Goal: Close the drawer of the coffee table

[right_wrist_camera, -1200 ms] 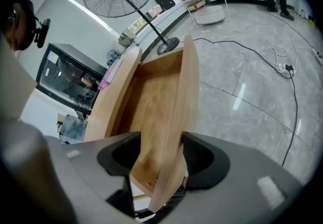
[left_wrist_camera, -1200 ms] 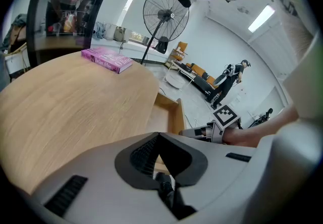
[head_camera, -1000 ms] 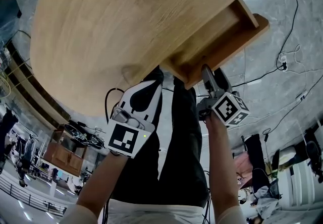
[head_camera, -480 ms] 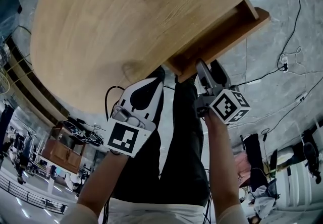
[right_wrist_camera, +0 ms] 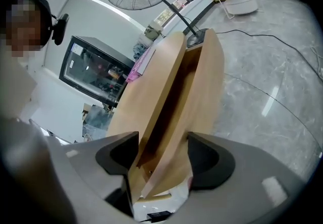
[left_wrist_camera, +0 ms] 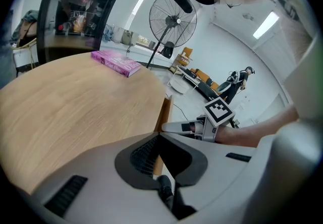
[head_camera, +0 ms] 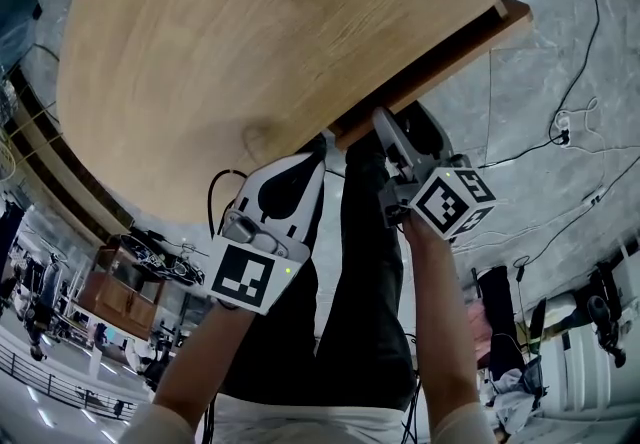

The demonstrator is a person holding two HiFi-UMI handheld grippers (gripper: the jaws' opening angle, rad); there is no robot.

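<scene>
grey marbled floor (head_camera: 560,32) with loose cables lies beyond your fingers, and the wooden coffee table (head_camera: 280,42) fills the space ahead of them. what has just changed is the drawer (head_camera: 470,37): a second ago it stood well out from under the top with its inside showing, and now only a thin dark strip of its front shows past the table's edge. your right gripper (head_camera: 383,127) has travelled forward with it. its fingers (right_wrist_camera: 118,155) are spread apart and the near end of the drawer front stands between them; they look to be pushing it, not pinching it. your left gripper (head_camera: 318,147) has not moved. its fingers are pressed together with nothing between them, and its tips sit at the table's rim, just to the left of your right fingers. a purple book (left_wrist_camera: 116,63) lies on the top, far ahead of your left fingertips. i judge the close nearly done. the right gripper view shows a shadowed gap between the top and the drawer front ahead of your fingers, so a short further push should seat it.
</scene>
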